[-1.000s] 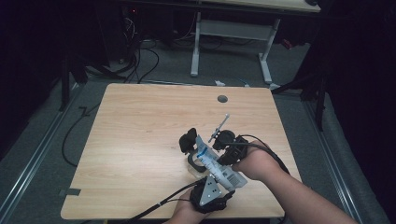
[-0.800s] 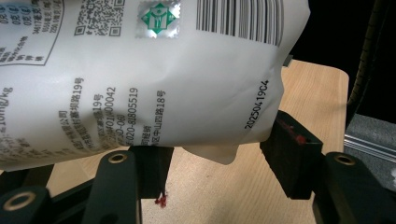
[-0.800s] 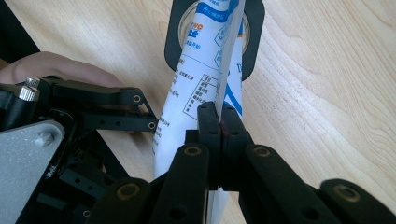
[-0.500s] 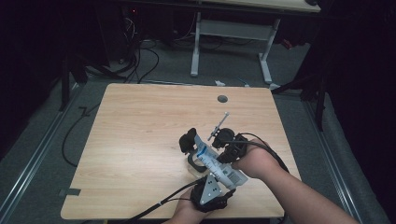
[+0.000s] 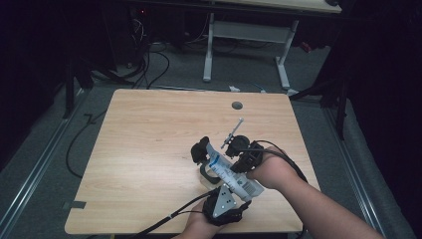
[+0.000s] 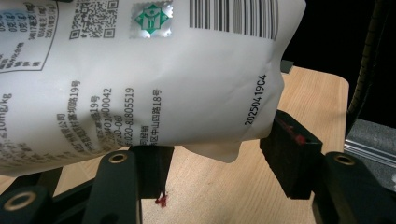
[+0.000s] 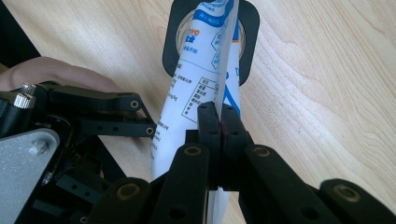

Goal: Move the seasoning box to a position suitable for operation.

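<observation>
A white and blue printed bag [image 5: 229, 172] hangs tilted over the table's front right, held between both grippers. My right gripper [image 5: 235, 158] is shut on the bag's thin side seam [image 7: 219, 100], its pads [image 7: 209, 122] pressed flat together. My left gripper [image 5: 240, 188] comes up from the near edge and holds the bag's barcode end [image 6: 163, 84]. Its jaws stand well apart, with a pad [image 6: 289, 156] touching each side of the bag. The bag's upper end hangs over a black holder with a round opening [image 7: 175, 42], seen on the table [image 5: 203, 158].
The wooden table [image 5: 149, 149] has a small round grommet [image 5: 237, 105] near its far edge. A thin metal rod [image 5: 234, 132] sticks up beside the right gripper. Cables trail off the front edge. Dark floor, rails and another desk's legs [image 5: 209, 50] lie beyond.
</observation>
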Demonstrator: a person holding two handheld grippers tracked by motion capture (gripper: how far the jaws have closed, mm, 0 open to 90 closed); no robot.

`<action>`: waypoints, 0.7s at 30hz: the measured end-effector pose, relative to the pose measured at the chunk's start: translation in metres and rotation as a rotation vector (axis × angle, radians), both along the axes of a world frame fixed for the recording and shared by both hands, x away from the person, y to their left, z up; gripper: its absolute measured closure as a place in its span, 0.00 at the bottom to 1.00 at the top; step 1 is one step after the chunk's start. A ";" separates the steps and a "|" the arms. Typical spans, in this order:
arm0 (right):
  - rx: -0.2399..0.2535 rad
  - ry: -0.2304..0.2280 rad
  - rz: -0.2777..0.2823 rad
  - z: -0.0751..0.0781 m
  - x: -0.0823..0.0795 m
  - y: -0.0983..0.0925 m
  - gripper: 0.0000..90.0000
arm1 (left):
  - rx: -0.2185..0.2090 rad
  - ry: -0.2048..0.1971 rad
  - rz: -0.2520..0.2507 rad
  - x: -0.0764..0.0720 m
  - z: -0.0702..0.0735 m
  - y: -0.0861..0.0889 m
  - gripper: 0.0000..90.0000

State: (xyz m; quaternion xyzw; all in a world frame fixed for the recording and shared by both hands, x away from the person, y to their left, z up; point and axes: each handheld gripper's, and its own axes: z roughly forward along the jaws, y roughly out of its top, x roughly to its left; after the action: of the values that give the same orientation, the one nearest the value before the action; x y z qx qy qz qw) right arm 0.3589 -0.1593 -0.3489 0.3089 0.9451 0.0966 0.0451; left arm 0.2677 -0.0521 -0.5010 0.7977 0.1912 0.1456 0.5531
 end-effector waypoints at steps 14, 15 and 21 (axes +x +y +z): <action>-0.003 -0.003 -0.002 0.000 -0.001 0.002 1.00 | -0.007 -0.005 0.002 -0.001 0.000 0.000 0.51; -0.002 -0.003 -0.003 0.000 -0.001 0.002 1.00 | -0.006 -0.006 0.002 -0.001 0.000 0.000 0.51; 0.000 -0.001 -0.003 0.001 0.001 0.002 1.00 | -0.013 0.001 0.004 0.000 0.001 -0.001 0.51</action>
State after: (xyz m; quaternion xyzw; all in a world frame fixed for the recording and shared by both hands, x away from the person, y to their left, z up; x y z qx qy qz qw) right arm 0.3595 -0.1575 -0.3483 0.3102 0.9446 0.0967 0.0454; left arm 0.2678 -0.0533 -0.4998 0.7937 0.1939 0.1452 0.5580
